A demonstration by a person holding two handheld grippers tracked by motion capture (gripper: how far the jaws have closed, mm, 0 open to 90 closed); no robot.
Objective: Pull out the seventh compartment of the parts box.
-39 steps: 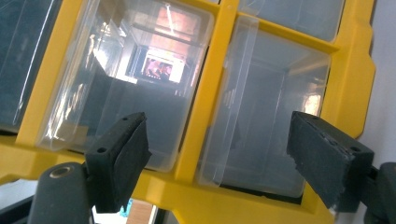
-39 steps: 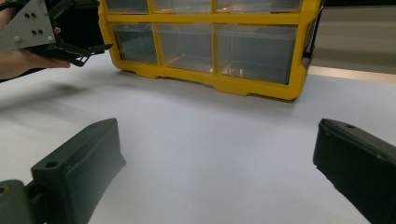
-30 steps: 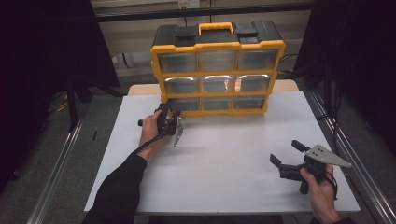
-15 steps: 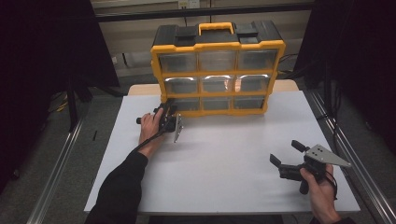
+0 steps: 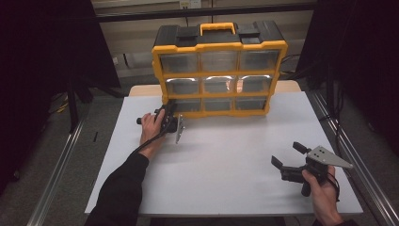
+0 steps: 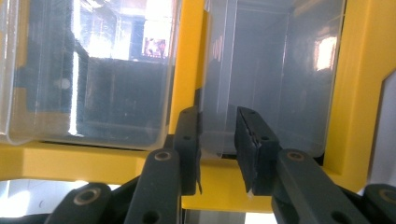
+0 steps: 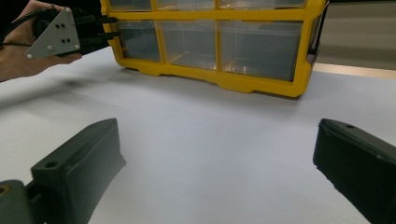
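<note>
Lower right: my right gripper (image 5: 288,157), jaws spread wide, empty above white table (image 5: 226,165) | centre left: my left gripper (image 5: 170,113), jaws nearly closed around lip of bottom-left clear drawer (image 6: 261,93) | top centre: yellow organizer (image 5: 219,70) upright.

Probably lab — railed test table (image 5: 226,155)

High view overlooks the table (image 5: 226,165); both gripper views face the organizer (image 5: 219,70), seemingly its bottom-left drawer
</note>
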